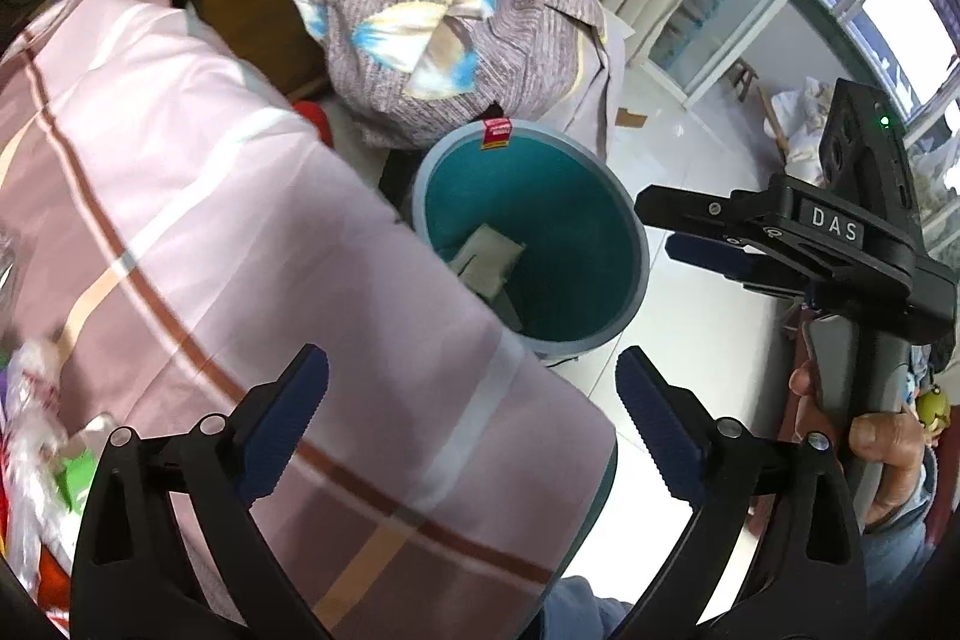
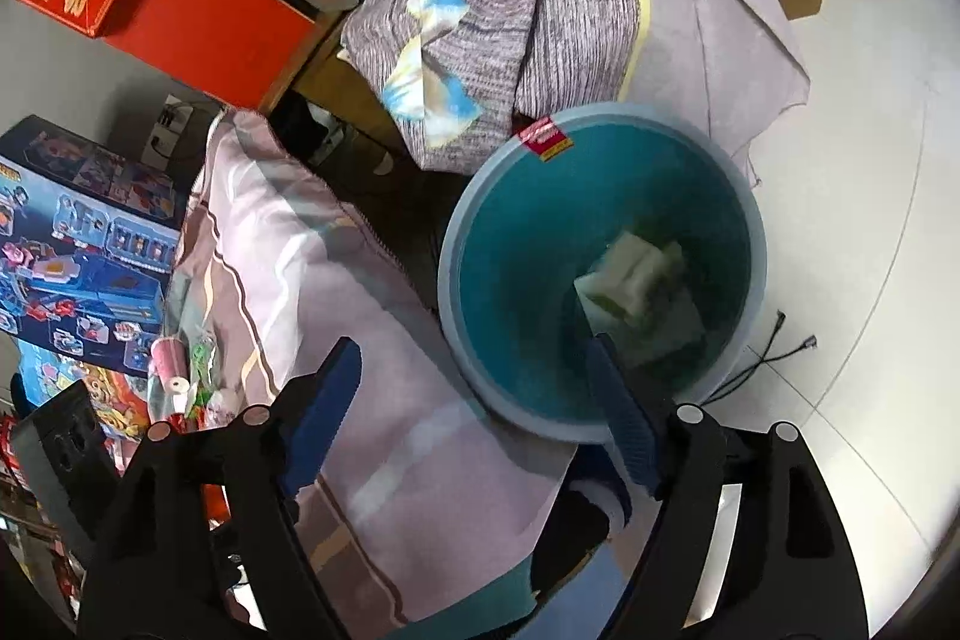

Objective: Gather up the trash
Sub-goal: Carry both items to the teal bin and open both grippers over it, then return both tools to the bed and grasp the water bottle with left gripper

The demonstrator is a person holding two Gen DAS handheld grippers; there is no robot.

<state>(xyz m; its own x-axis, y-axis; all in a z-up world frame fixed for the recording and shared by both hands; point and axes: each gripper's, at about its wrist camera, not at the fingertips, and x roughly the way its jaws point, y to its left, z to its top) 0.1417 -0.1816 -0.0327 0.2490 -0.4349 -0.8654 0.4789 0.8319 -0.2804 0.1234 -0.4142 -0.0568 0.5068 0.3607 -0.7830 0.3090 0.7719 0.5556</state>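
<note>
Trash [image 2: 630, 280] (pale, blurred) inside teal bin [image 2: 480, 244], frame centre; left hand-held gripper [image 1: 474, 424] and right hand-held gripper [image 2: 474, 400] both wide open, empty.

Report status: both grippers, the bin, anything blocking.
Left gripper open, empty. Right gripper open, empty, above the round teal plastic bin. Pale crumpled trash inside the bin. Pink striped bedding crowds its rim.

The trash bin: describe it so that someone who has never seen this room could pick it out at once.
Start at the pink checked bedding filling the left of the right wrist view. The trash bin stands on the white tiled floor just off its edge, below a grey-purple cloth bundle. It is the only round container: teal inside, grey-blue rim, a red sticker on the far rim, pale crumpled packaging inside.
</note>
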